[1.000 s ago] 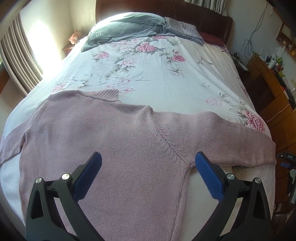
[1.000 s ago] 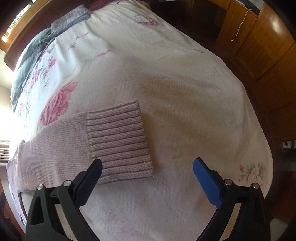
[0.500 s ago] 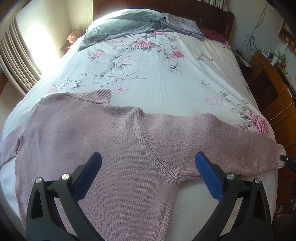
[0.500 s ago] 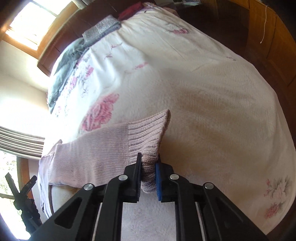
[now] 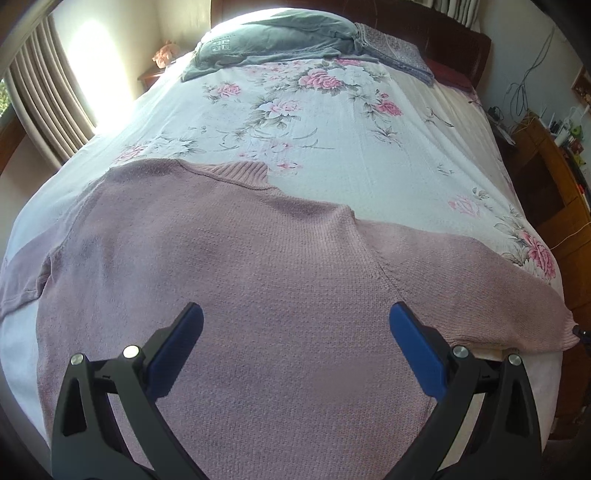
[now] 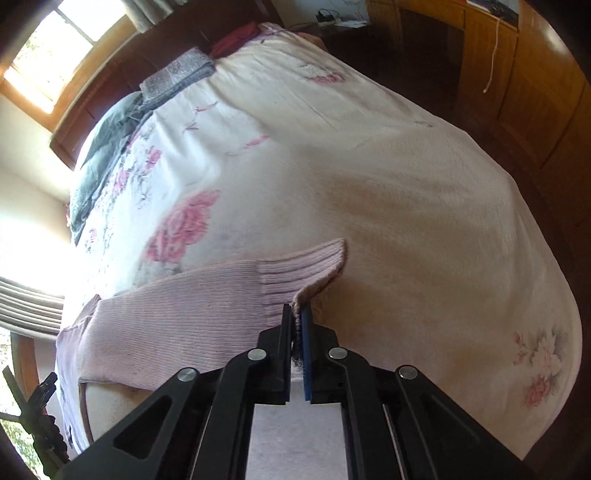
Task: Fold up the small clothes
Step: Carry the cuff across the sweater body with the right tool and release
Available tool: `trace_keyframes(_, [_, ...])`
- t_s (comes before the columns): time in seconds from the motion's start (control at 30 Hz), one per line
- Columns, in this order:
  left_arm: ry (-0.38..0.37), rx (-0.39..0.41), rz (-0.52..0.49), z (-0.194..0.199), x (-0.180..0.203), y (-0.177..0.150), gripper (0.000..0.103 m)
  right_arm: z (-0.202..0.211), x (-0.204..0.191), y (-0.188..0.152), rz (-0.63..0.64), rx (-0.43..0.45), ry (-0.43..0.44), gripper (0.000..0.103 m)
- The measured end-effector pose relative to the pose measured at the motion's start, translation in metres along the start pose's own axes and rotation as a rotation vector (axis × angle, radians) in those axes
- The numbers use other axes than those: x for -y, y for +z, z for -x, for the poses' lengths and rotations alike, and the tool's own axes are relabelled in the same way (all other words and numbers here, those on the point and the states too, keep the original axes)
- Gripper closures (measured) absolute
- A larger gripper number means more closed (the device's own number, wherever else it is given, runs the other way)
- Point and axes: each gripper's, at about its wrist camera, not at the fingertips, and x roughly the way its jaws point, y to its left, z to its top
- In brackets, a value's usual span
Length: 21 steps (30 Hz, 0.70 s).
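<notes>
A pale pink knit sweater lies spread flat on the floral bed cover, collar toward the pillows, sleeves stretched to both sides. My left gripper hovers open above the sweater's body, with nothing between its blue pads. In the right wrist view the sweater's sleeve ends in a ribbed cuff, and my right gripper is shut on the cuff's edge, lifting it slightly off the cover. The right gripper's tip shows at the far right of the left wrist view, by the sleeve end.
Grey folded bedding and a pillow lie at the dark wooden headboard. Wooden cabinets run along the bed's right side. Curtains and a bright window stand to the left. The bed edge drops off just beyond the cuff.
My right gripper closed on the ribbed cuff and raised it off the cover. The left gripper stayed open and shifted leftward over the sweater's body.
</notes>
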Motion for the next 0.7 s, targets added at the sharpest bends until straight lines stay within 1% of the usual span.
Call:
trace_keyframes(0.1, [-0.001,0.01,0.008,0.005,-0.023,0.001,0.003,0.018,-0.057,-0.001,0.076,0.047,0.06,0.099])
trace_keyframes(0.17, [0.001,0.017,0.01,0.008,-0.038,0.002,0.003,0.022,-0.104,-0.003,0.137,0.061,0.093,0.099])
trace_keyframes(0.23, [-0.004,0.017,0.015,0.01,-0.051,0.002,0.003,0.025,-0.152,-0.011,0.203,0.062,0.147,0.099])
trace_keyframes(0.37, [-0.017,0.021,0.031,0.016,-0.076,0.002,0.003,0.011,-0.248,-0.037,0.344,0.017,0.236,0.099])
trace_keyframes(0.47, [-0.021,0.023,0.036,0.02,-0.091,0.002,0.003,-0.013,-0.305,-0.06,0.431,-0.03,0.243,0.099])
trace_keyframes(0.53, [-0.024,0.021,0.032,0.023,-0.096,0.001,0.003,-0.035,-0.327,-0.075,0.455,-0.078,0.252,0.099])
trace_keyframes(0.6, [-0.026,0.022,0.028,0.025,-0.099,0.0,0.003,-0.059,-0.342,-0.087,0.474,-0.117,0.238,0.099])
trace_keyframes(0.7, [-0.051,0.013,0.028,0.026,-0.096,-0.001,0.003,-0.086,-0.349,-0.1,0.47,-0.168,0.24,0.099])
